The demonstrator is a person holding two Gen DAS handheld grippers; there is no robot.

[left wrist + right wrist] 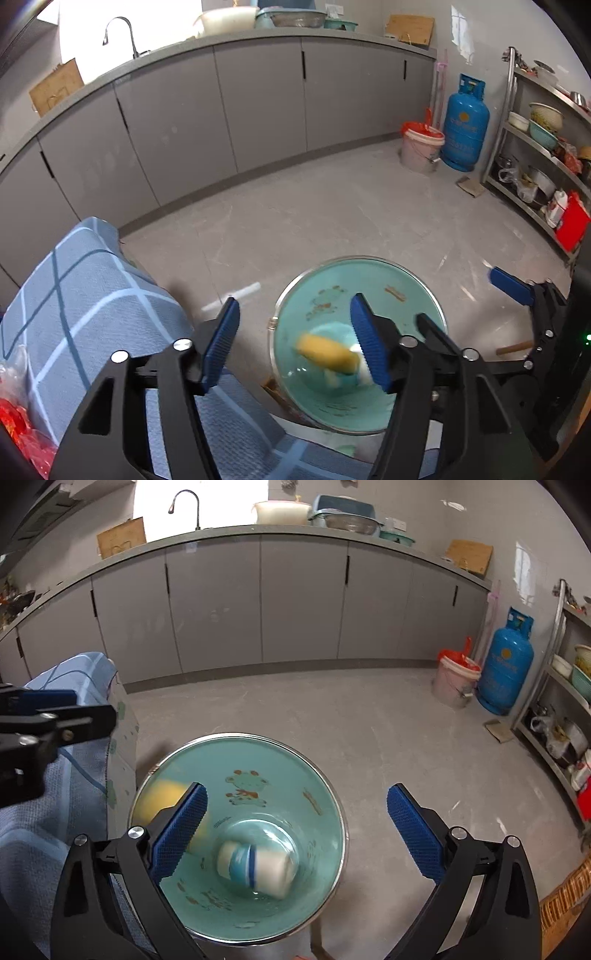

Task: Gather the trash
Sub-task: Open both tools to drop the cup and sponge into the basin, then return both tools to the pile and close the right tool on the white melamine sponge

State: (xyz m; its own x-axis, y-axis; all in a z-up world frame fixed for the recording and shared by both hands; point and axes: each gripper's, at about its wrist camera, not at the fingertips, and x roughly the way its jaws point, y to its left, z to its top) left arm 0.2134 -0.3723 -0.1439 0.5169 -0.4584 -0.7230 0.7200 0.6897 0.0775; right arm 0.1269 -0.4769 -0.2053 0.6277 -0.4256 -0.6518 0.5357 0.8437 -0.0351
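Note:
A teal trash bin (373, 284) with a metal rim stands on the floor; in the right wrist view its inner wall (288, 775) carries a cartoon print. A white bottle with a blue band (255, 866) lies blurred at its bottom. A yellow object (325, 350) is blurred inside the bin, also at the bin's left wall in the right wrist view (162, 797). My left gripper (295, 343) is open and empty above the bin's left rim. My right gripper (299, 834) is open and empty over the bin.
A table with a blue checked cloth (85, 295) stands left of the bin, with red packaging (22, 428) on it. Grey cabinets (258, 107) line the back. A pink bucket (421, 147), a blue gas cylinder (465, 125) and a steel shelf (539, 155) stand at right.

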